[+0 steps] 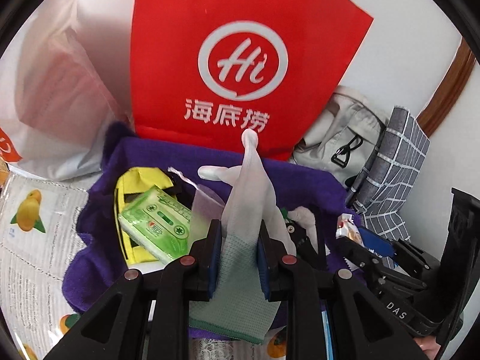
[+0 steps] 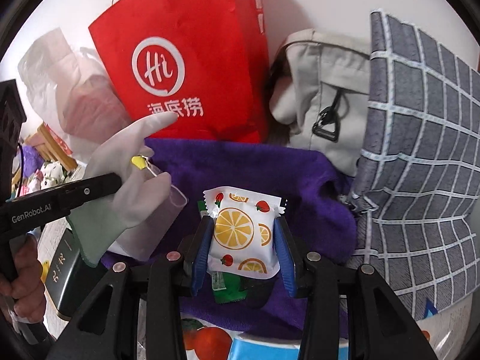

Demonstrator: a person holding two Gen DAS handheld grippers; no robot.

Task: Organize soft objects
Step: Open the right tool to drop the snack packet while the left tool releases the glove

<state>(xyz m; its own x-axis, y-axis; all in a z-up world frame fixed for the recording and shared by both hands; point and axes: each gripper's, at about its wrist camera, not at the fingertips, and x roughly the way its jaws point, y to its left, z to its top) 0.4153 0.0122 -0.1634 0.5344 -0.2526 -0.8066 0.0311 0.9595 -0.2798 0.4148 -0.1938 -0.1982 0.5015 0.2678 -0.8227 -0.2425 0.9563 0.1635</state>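
Left gripper [image 1: 240, 246] is clamped on the cuff of a white glove [image 1: 249, 198], whose limp fingers flop toward 12 o'clock over the purple towel [image 1: 300, 186]. Right gripper [image 2: 244, 240] pinches a fruit-printed sachet [image 2: 243, 234] by its sides, above the same towel. Both look light and soft; the glove would handle best taken at its knit cuff, the crinkly sachet across its sealed edges. On the towel at 9 o'clock of the glove lie a green tissue pack [image 1: 156, 225] and a yellow pouch [image 1: 135, 186]. Behind, at 12 o'clock, stands a red paper bag [image 1: 240, 60]; I cannot see its contents. A grey bag [image 2: 327, 96] slumps at 2 o'clock.
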